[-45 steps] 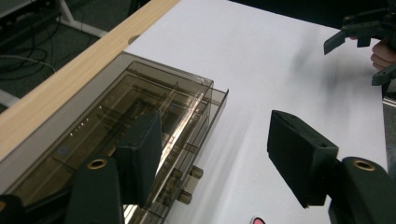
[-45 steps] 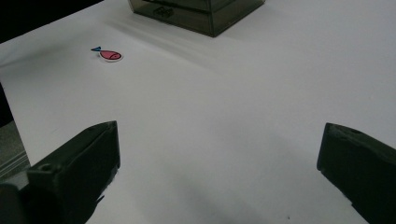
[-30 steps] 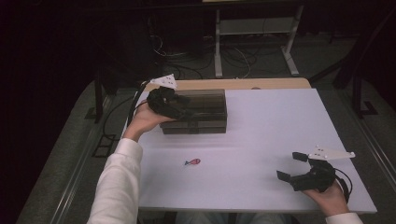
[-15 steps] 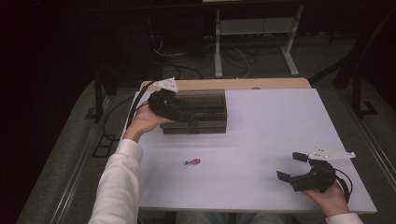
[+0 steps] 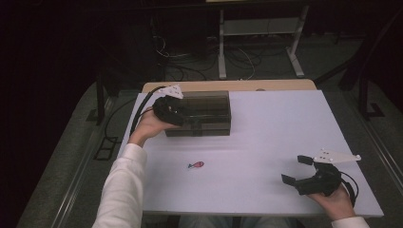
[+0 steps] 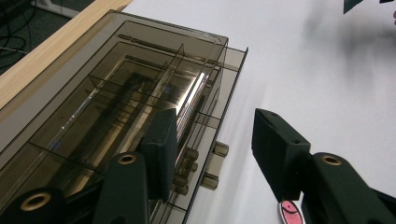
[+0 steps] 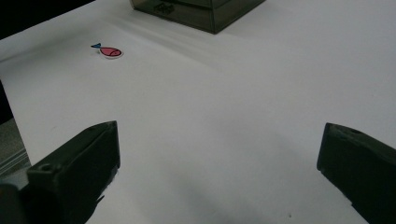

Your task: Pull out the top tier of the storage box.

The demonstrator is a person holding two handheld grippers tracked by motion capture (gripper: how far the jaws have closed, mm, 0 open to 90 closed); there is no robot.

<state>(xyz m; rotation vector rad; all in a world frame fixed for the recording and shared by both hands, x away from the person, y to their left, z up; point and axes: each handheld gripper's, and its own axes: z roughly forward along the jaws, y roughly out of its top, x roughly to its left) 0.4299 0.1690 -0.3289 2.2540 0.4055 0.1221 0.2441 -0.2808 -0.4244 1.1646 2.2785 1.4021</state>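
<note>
Left tongs at the smoky drawer box, upper centre-left of the desk — jaws parted, empty, one over the box top, one off its front by the small knobs. Step looks like lining up on a drawer pull; next: lower, close on a knob, draw out. Right tongs wide, idle lower right. Fish sticker lies mid-desk.

No lettering, numbers or brand marks can be read anywhere in these views. The only sign-like mark is a small red fish sticker with a blue tail, lying on the white table; it carries no text.
</note>
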